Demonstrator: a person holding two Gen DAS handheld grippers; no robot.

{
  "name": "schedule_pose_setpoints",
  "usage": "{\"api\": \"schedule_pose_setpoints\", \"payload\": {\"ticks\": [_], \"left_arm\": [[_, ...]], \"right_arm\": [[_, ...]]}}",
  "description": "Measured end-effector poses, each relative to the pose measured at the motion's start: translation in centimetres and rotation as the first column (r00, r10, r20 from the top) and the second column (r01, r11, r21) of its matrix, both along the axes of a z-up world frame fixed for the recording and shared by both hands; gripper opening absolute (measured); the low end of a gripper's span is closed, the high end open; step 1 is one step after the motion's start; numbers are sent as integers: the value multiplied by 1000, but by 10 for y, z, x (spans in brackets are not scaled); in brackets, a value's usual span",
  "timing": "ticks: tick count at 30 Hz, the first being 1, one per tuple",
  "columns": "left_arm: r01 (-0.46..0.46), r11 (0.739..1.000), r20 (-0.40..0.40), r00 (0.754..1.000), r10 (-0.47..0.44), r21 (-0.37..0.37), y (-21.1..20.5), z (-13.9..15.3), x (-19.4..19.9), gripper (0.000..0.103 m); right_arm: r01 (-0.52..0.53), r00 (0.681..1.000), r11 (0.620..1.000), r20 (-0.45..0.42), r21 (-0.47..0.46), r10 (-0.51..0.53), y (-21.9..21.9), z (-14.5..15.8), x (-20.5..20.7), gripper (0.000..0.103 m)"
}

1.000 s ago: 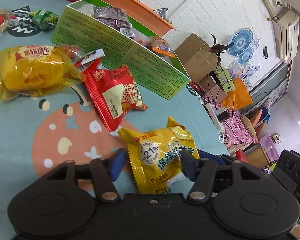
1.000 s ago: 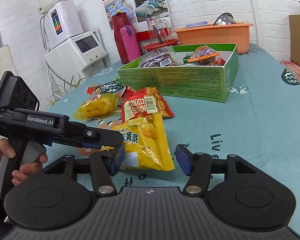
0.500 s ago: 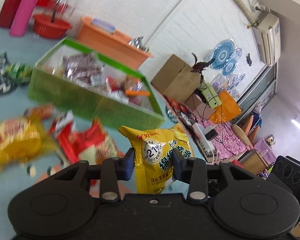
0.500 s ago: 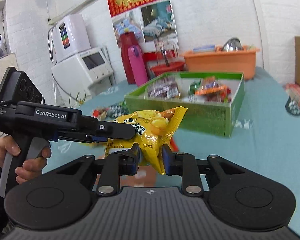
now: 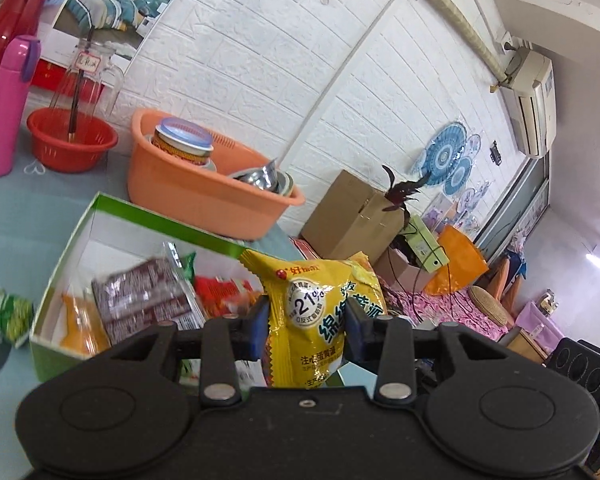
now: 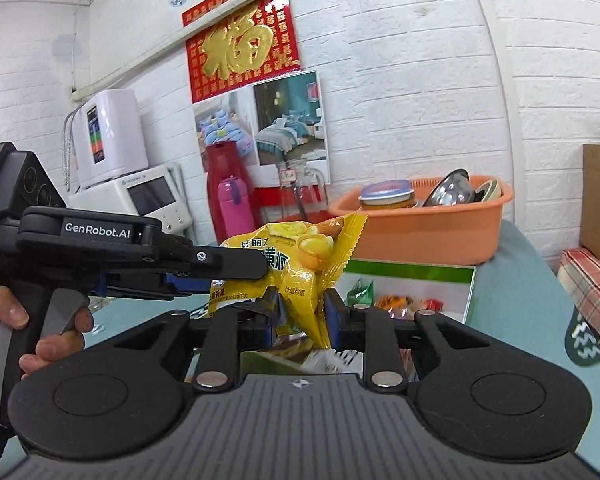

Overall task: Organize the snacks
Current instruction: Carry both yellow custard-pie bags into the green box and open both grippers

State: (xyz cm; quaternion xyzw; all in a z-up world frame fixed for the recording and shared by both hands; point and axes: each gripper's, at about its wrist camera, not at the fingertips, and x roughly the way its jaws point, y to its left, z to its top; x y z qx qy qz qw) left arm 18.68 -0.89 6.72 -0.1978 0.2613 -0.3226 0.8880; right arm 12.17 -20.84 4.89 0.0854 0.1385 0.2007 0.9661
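Observation:
One yellow snack packet (image 5: 316, 312) hangs in the air with both grippers on it. My left gripper (image 5: 306, 330) is shut on its lower half, blue pads (image 5: 258, 330) pressing each side. My right gripper (image 6: 300, 314) is shut on a pinched side of the same yellow snack packet (image 6: 296, 264). In the right wrist view my left gripper (image 6: 256, 268) comes in from the left, held by a hand (image 6: 40, 336). Just behind and below the packet lies the open green box (image 5: 60, 272) with several snacks inside; the green box (image 6: 412, 274) also shows in the right wrist view.
An orange basin (image 5: 204, 196) with bowls stands behind the box. A red basket (image 5: 70, 146), a pink bottle (image 5: 6, 108) and a red flask (image 5: 4, 24) stand at the back left. A green snack (image 5: 4, 314) lies left of the box. Cardboard boxes (image 5: 352, 216) sit beyond the table.
Both grippers closed on the yellow packet that lay on the table and lifted it up toward the green box. The other snacks on the table have dropped out of view.

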Motion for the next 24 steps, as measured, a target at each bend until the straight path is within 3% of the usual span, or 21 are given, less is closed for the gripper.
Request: {"api": "schedule_pose_setpoints", "payload": {"ticks": [12, 13, 14, 15, 16, 19, 21, 24], "left_arm": [[-27, 998, -63, 998, 30, 51, -1, -21, 71, 51], [-29, 997, -66, 997, 33, 66, -1, -24, 75, 52], [-38, 995, -66, 997, 44, 89, -2, -27, 78, 64], [-50, 992, -64, 996, 58, 112, -3, -30, 79, 75], [-55, 990, -64, 996, 64, 129, -4, -32, 78, 99], [-83, 985, -29, 996, 88, 154, -2, -36, 69, 103], [-98, 981, -15, 995, 102, 166, 0, -33, 63, 103], [-106, 983, -15, 994, 109, 152, 5, -23, 53, 103]], "right_arm": [[3, 999, 1000, -54, 18, -2, -6, -21, 77, 44], [8, 998, 1000, -61, 10, -7, -5, -24, 81, 47], [16, 998, 1000, -69, -10, -17, -3, -26, 86, 54], [22, 997, 999, -77, -43, -25, 1, -29, 90, 55], [31, 996, 995, -81, -91, -38, 6, -32, 93, 60], [74, 995, 967, -46, -244, -88, 19, -41, 92, 102], [93, 995, 950, -5, -298, -99, 23, -44, 85, 103], [95, 995, 953, -4, -289, -101, 20, -38, 74, 103]]}}
